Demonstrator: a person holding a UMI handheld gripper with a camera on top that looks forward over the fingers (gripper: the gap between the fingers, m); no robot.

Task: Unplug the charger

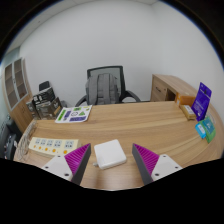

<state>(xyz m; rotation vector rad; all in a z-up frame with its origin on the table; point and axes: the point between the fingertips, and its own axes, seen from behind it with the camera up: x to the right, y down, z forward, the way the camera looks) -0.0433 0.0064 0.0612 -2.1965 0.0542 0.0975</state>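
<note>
A white square charger [109, 153] lies flat on the wooden desk [140, 120]. It sits between the two fingertips of my gripper [111, 166], with a gap at each side. The gripper is open; the purple pads [73, 160] stand wide apart and neither touches the charger. A pale power strip [50, 144] with several sockets lies on the desk to the left, just beyond the left finger. The charger is apart from the strip. I cannot see whether a cable runs from it.
A black office chair [105, 87] stands behind the desk. A green and white leaflet [72, 113] and a black device [42, 100] lie at the far left. A purple sign [203, 98] and a teal object [205, 128] are at the right, with a wooden cabinet [173, 88] beyond.
</note>
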